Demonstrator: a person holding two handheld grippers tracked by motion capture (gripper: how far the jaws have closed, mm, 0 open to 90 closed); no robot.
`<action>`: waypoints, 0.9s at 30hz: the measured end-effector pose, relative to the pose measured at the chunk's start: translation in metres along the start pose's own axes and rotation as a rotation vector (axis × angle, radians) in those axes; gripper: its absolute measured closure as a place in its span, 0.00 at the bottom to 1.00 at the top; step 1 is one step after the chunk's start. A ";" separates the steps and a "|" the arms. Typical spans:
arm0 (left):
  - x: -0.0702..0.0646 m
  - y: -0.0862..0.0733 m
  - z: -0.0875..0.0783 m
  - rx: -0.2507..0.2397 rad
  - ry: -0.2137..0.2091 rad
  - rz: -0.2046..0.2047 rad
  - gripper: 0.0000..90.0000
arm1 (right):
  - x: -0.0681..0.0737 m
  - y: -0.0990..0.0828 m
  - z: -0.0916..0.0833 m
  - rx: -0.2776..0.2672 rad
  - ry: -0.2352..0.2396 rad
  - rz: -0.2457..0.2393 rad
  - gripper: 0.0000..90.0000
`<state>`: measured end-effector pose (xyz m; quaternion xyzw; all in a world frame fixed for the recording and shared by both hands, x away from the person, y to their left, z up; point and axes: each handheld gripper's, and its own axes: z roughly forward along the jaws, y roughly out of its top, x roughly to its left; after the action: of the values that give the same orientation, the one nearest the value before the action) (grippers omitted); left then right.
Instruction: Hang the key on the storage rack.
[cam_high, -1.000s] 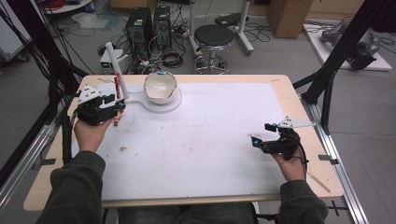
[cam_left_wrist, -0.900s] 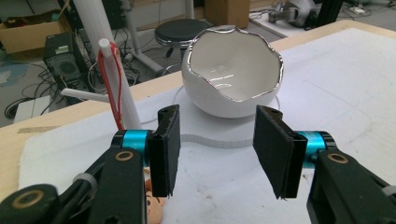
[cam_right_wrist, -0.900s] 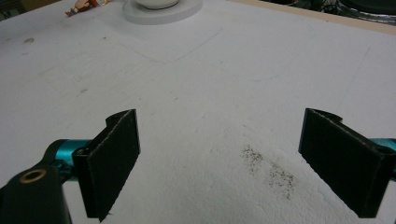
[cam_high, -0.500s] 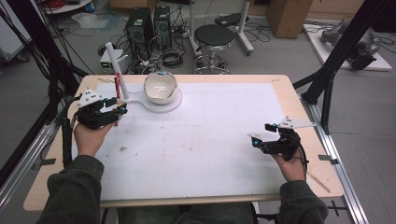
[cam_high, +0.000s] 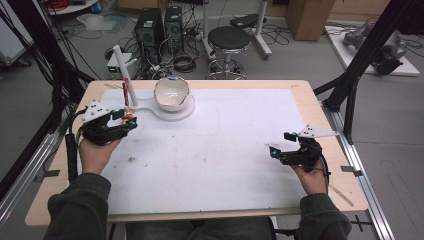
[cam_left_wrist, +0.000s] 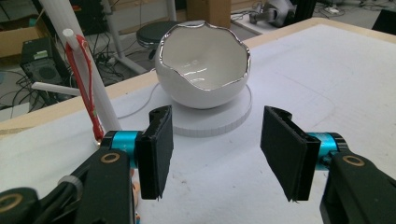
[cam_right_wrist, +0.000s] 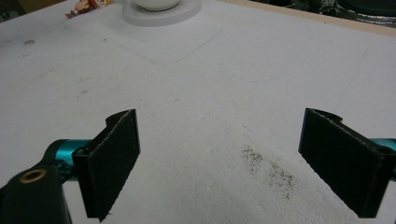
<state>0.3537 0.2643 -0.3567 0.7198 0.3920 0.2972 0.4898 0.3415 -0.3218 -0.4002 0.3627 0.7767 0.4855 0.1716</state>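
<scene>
Your left claw (cam_left_wrist: 212, 156) has just been opening with nothing between its jaws, so what looks like a small figure (cam_high: 129, 119) lies released on the table (cam_high: 230, 150) just beside it, near the bowl (cam_left_wrist: 203, 70), while your right claw (cam_right_wrist: 224, 161) rests open.

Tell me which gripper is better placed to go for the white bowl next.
Left. The left gripper sits just beside the white bowl, jaws open and aimed at it; they have just been opening, nothing between them. The right gripper rests across the table.
</scene>
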 end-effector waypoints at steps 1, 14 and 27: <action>-0.001 -0.001 0.000 0.001 -0.002 -0.002 0.49 | 0.000 0.000 0.000 0.000 0.000 0.000 0.13; -0.012 -0.006 -0.007 0.014 -0.007 0.008 0.46 | 0.000 0.000 -0.001 -0.003 -0.001 0.003 0.13; -0.019 -0.012 -0.015 0.016 -0.006 0.015 0.45 | 0.000 0.000 -0.001 -0.004 -0.002 0.000 0.13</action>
<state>0.3287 0.2577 -0.3634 0.7274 0.3874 0.2956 0.4831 0.3408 -0.3228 -0.3997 0.3629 0.7755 0.4867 0.1733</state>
